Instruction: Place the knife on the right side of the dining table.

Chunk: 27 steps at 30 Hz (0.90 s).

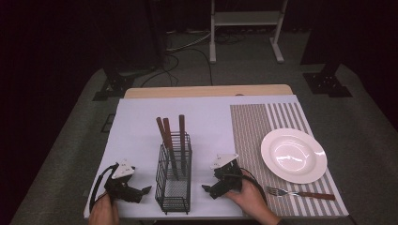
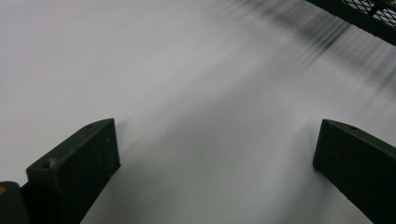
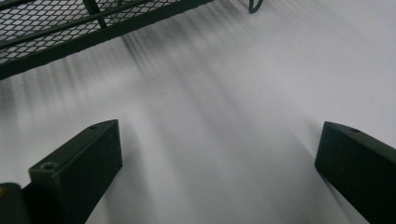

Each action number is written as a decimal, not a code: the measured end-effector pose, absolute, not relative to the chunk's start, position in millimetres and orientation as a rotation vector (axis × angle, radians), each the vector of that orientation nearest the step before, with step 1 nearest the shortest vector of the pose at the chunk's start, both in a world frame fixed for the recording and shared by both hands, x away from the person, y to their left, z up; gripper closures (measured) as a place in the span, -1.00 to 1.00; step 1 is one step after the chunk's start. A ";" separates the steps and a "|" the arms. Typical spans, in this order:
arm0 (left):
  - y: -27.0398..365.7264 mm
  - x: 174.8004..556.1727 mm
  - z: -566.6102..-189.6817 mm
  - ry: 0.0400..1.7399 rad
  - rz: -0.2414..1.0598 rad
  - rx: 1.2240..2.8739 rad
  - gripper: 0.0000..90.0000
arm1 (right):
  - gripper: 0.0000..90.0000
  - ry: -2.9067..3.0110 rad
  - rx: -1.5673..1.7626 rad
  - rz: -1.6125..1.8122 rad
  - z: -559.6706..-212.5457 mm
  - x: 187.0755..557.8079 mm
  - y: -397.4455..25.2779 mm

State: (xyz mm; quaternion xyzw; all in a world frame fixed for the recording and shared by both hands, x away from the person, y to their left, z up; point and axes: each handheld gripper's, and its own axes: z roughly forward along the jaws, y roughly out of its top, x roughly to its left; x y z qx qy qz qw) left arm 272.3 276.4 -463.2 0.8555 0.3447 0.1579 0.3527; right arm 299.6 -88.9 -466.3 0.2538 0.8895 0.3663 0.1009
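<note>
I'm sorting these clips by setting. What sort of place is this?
Probably a staged recording room, not a home: a small table set with a plate, fork and cutlery rack, ringed by dark curtains, floor cables and stands.

A black wire caddy (image 1: 173, 180) holds brown-handled cutlery (image 1: 167, 129) beside a white plate (image 1: 294, 155) on grey-striped placemat (image 1: 248, 126).

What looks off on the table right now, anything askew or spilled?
Nothing spilled or damaged. The black wire mesh caddy stands upright with three wooden-handled utensils inside. One oddity: the wooden-handled metal fork lies crosswise below the white round plate, not beside it. Both claws sit open.
</note>
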 end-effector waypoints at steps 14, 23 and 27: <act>276.3 272.2 -463.2 0.892 0.408 2.213 -1.00 | -0.81 2.624 0.762 1.080 -462.7 299.1 -91.3; 276.4 272.4 -463.2 0.893 0.407 2.212 -1.00 | -0.65 2.594 0.792 1.140 -445.5 305.7 -97.7; 276.3 272.4 -463.3 0.894 0.405 2.209 -1.00 | -0.61 2.586 0.792 1.173 -437.5 308.2 -99.7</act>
